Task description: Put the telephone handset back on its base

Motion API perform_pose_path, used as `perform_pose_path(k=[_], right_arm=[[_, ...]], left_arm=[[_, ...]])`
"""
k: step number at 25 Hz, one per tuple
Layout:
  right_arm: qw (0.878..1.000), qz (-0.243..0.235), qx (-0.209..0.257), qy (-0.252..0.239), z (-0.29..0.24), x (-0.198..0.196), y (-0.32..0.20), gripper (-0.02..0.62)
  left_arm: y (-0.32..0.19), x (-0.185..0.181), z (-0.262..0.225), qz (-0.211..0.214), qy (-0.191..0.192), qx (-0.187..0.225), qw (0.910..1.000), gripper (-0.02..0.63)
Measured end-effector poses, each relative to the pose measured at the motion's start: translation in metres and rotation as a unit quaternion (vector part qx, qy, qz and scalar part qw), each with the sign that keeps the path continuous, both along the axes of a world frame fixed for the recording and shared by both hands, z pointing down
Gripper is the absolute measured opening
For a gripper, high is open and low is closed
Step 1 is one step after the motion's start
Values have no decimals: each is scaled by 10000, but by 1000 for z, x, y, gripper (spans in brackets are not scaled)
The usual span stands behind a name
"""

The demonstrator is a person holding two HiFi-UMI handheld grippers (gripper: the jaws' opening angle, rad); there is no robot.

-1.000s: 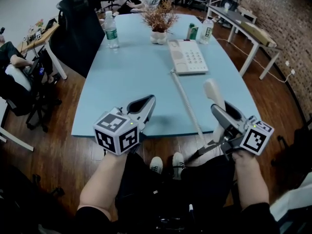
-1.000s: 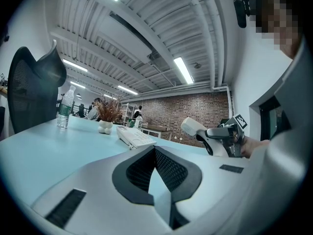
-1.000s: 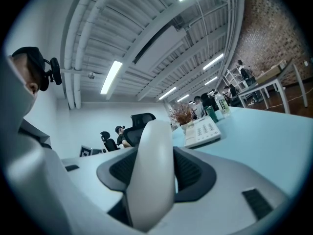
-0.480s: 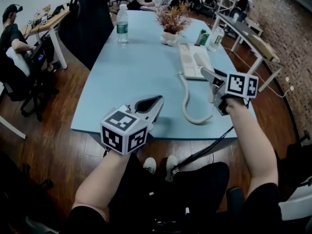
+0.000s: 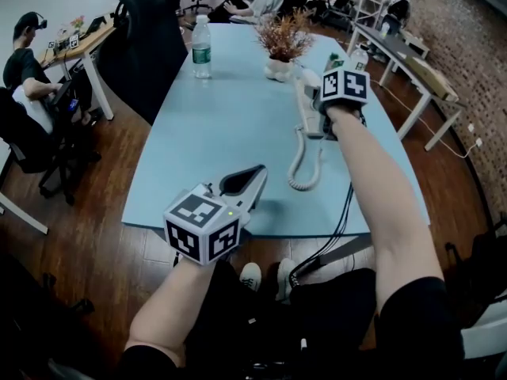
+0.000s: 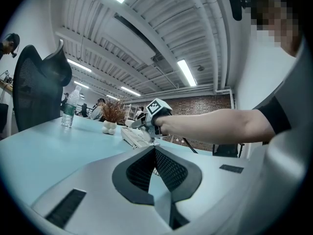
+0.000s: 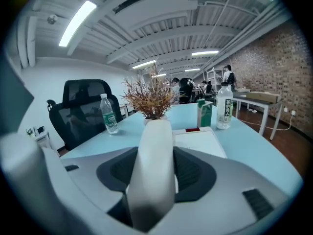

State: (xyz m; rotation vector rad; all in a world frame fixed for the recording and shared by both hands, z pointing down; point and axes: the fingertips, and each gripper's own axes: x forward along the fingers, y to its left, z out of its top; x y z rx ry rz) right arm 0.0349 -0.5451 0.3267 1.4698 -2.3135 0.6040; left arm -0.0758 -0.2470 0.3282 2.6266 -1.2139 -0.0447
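Observation:
My right gripper (image 5: pixel 317 105) is stretched far across the blue table (image 5: pixel 222 133), over the white telephone base (image 5: pixel 304 115). In the right gripper view its jaws (image 7: pixel 156 166) are shut on the white handset (image 7: pixel 155 141), which stands upright between the pads. The base (image 7: pixel 201 143) lies just beyond and to the right. The coiled cord (image 5: pixel 303 163) hangs in a loop from the base toward me. My left gripper (image 5: pixel 255 176) hovers at the table's near edge, shut and holding nothing. In the left gripper view (image 6: pixel 155 153) the right gripper (image 6: pixel 146 126) shows over the base (image 6: pixel 134 137).
A dried plant in a white pot (image 5: pixel 283 44) stands behind the base. A green carton (image 5: pixel 333 60) and a bottle (image 5: pixel 359 54) are at its right. A water bottle (image 5: pixel 202 50) sits far left. A black chair (image 5: pixel 146 30) stands beside the table, and people sit at desks beyond.
My right gripper carried the handset from the table's near edge forward to above the base. The stretched cord slackened into a loop. The left gripper barely moved.

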Motion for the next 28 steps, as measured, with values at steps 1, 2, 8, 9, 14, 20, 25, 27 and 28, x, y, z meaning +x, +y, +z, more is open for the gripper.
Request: perform_pose_path(k=[1, 2, 8, 9, 14, 20, 25, 27, 28], right_arm=[[10000, 52, 11, 78, 1, -3, -6, 238], [9999, 92, 19, 140, 2, -5, -10, 238], [9993, 298, -116, 214, 18, -6, -28, 238], [9992, 333, -147, 181, 20, -4, -29, 238], [9990, 344, -110, 272, 24, -7, -30, 241], [9966, 207, 279, 745, 1, 0, -19, 310], [9930, -728, 923, 95, -38, -18, 47, 166], [9837, -1271, 1238, -303, -49, -27, 97, 40], [9782, -1466, 1371, -539, -54, -28, 123, 11]], left_arm=[[0, 0, 0, 3, 8, -8, 10000, -5], [1, 1, 0, 9, 17, -14, 10000, -5], [-1, -2, 0, -18, 71, -36, 10000, -5], [-1, -3, 0, -28, 78, -42, 10000, -5], [-2, -2, 3, -24, 83, -66, 9999, -5], [-1, -5, -3, -24, 82, 9, 10000, -5], [0, -9, -5, -70, 35, 55, 10000, -5], [2, -7, -7, -60, 15, 78, 10000, -5], [2, -5, -7, -46, 1, 84, 10000, -5]])
